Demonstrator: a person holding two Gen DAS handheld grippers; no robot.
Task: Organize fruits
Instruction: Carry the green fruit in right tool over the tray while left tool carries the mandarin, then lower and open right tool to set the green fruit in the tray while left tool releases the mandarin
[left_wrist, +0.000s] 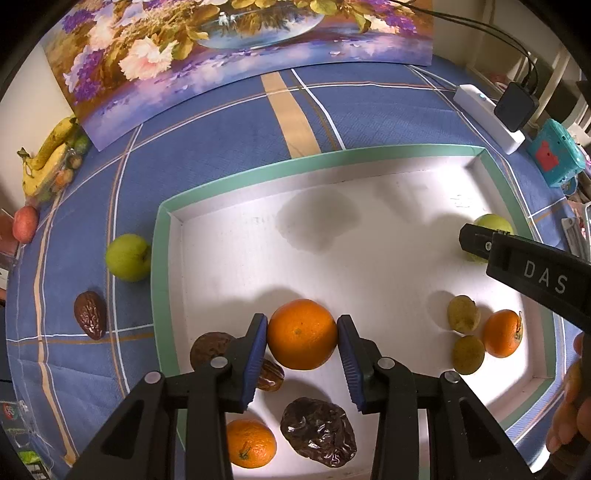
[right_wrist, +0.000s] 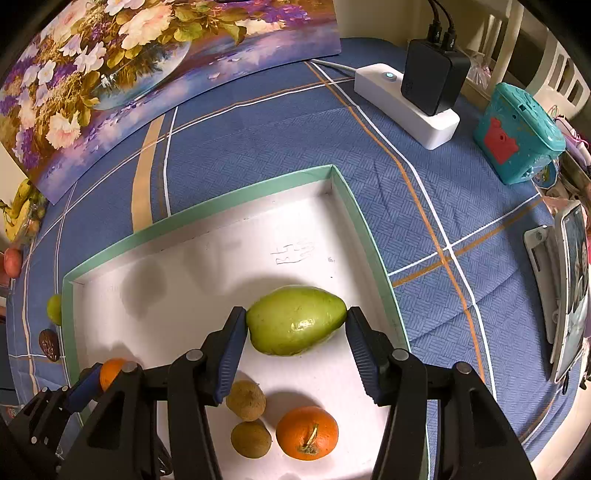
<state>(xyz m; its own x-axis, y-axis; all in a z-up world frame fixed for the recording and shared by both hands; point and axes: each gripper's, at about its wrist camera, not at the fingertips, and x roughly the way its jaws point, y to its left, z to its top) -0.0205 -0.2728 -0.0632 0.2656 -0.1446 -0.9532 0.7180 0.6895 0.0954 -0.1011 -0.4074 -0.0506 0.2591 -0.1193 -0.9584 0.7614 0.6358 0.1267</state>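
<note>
A white tray with a green rim (left_wrist: 295, 162) lies on the blue cloth. My left gripper (left_wrist: 302, 319) is shut on a large orange (left_wrist: 302, 336) low over the tray's near left part; both blue pads press its sides. My right gripper (right_wrist: 296, 313) is shut on a long green fruit (right_wrist: 295, 326), gripped end to end, near the tray's right wall (right_wrist: 373, 254). In the tray lie a small orange (left_wrist: 250, 443), dark dates (left_wrist: 319, 432), two brownish fruits (right_wrist: 246, 400) and a mandarin (right_wrist: 307, 432).
Outside the tray on the left lie a green apple (left_wrist: 127, 256), a date (left_wrist: 90, 314), a red apple (left_wrist: 25, 223) and bananas (left_wrist: 48, 155). A flower painting (right_wrist: 147, 74) leans at the back. A power strip (right_wrist: 406, 103), teal box (right_wrist: 517, 136) and phone stand (right_wrist: 569, 288) sit right.
</note>
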